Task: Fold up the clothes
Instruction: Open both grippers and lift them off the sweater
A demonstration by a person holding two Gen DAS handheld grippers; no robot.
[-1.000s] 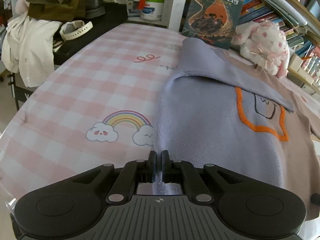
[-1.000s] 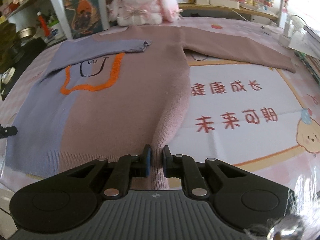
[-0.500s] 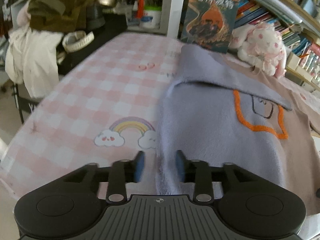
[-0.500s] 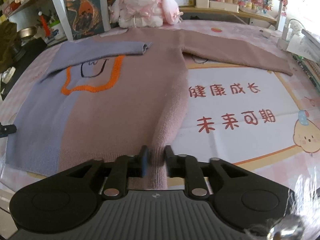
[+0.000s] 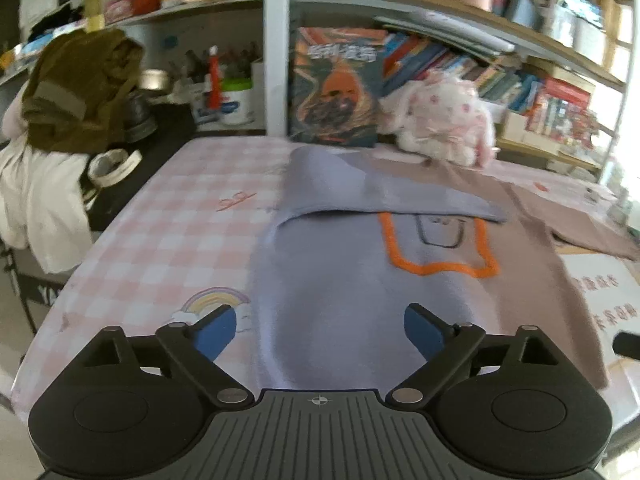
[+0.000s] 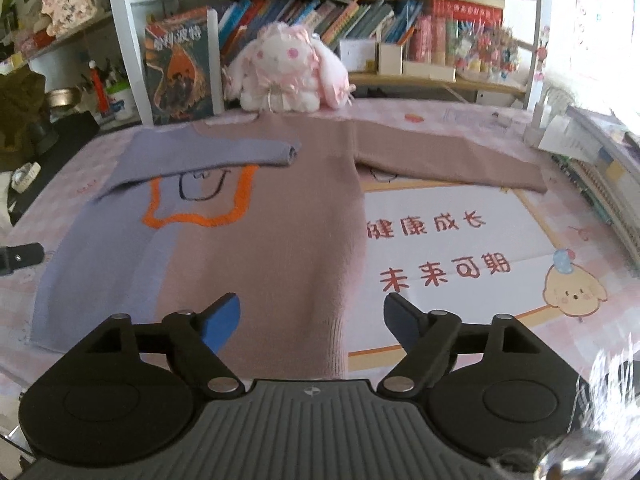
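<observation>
Both tools (image 5: 320,334) (image 6: 312,320) just released sweater (image 6: 260,240).

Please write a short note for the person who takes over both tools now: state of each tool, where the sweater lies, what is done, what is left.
Left tool: open, jaws have just been opening, nothing gripped; lilac hem lies below them.
Right tool: open, jaws just opened too, above the brown hem edge.
Sweater: flat on the pink table cover, neck towards the plush rabbit.
Done: lilac sleeve folded across the chest.
Left: brown sleeve lies stretched out; fold it in, then fold the body.
</observation>
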